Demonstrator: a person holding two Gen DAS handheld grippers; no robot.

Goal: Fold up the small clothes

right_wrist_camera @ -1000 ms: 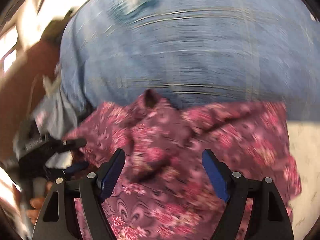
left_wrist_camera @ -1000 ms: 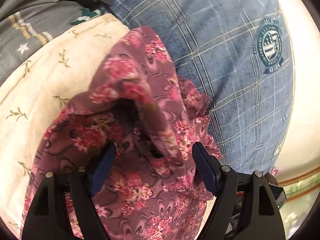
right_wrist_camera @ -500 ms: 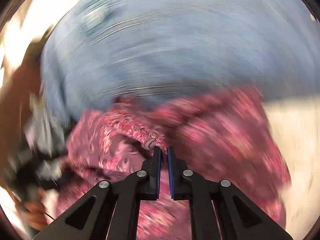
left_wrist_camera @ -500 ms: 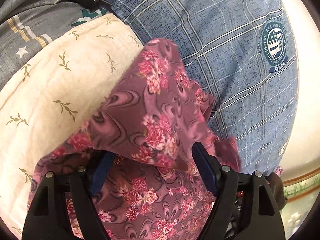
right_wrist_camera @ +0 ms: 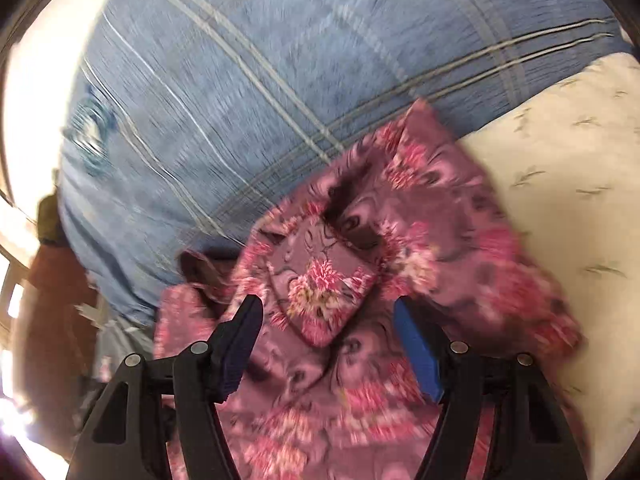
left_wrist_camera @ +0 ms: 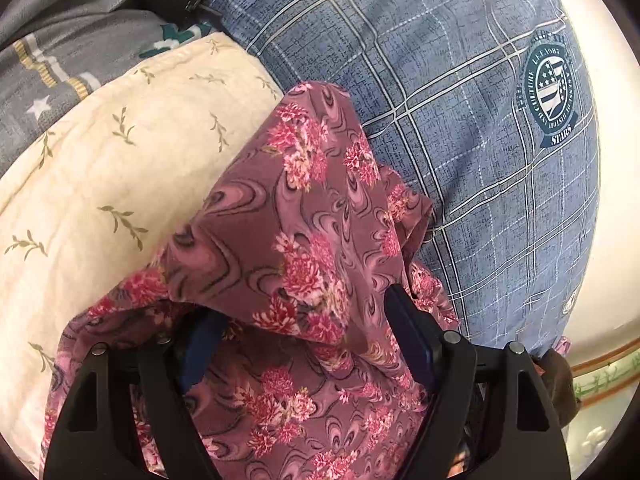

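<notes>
Nearest me, the left gripper [left_wrist_camera: 304,344] stands wide with a flap of the floral garment [left_wrist_camera: 304,240] draped over one finger, gripping nothing, while the right gripper [right_wrist_camera: 328,340], pinched shut half a second ago, has just been opening and now straddles a small turned-up corner without pressing it. The garment, thin, limp and light, lies on the cream pillow [left_wrist_camera: 100,160], its far edge on the blue plaid pillow [left_wrist_camera: 440,80]. A hemmed corner looks the surest hold; its raised hump has collapsed into a flat fold since a second ago.

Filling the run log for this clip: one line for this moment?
step: folding floral garment | left gripper: open, cloth draped over | right gripper: just reopening, nothing pinched | surface: blue plaid sheet
</notes>
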